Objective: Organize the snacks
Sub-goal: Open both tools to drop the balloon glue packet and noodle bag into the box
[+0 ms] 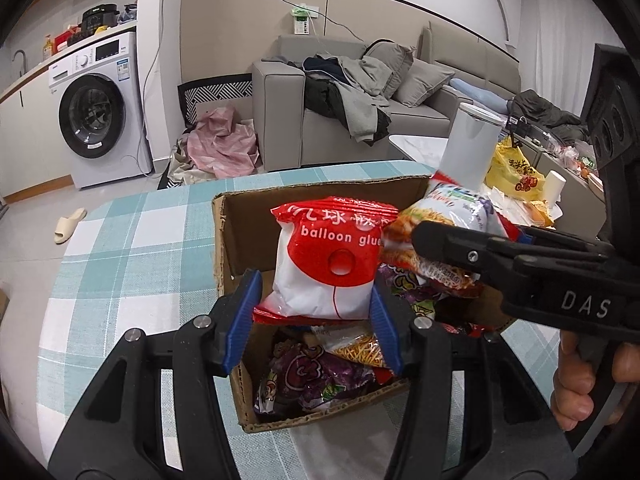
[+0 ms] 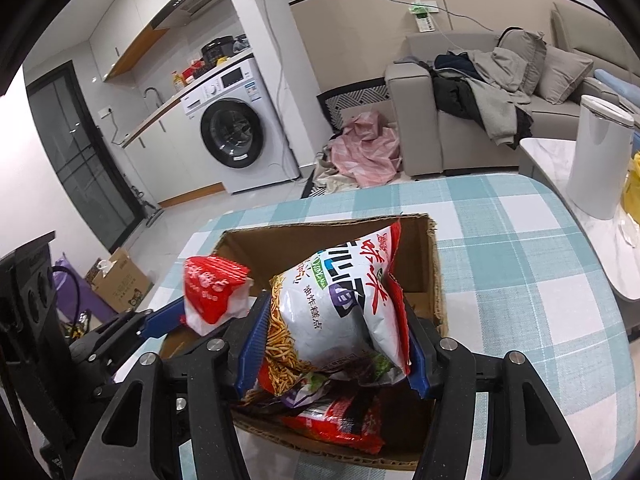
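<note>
Left gripper (image 1: 314,316) jaws clamped on balloon glue packet (image 1: 328,260); right gripper (image 2: 334,344) jaws clamped on noodle snack bag (image 2: 340,304), both over cardboard box (image 2: 434,276).

Teal-and-white checked tablecloth (image 1: 132,248), brown cardboard box (image 1: 240,232), red-and-white balloon glue packet (image 1: 328,264), blue gripper pads (image 1: 242,320)

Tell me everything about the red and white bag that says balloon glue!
The puffy red and white plastic bag printed "balloon glue" has a crinkled red sealed top, a white body and a red circle with a thin string line. It stands upright above the open brown cardboard box, pinched at its lower sides by the left tongs and their blue pads.
</note>
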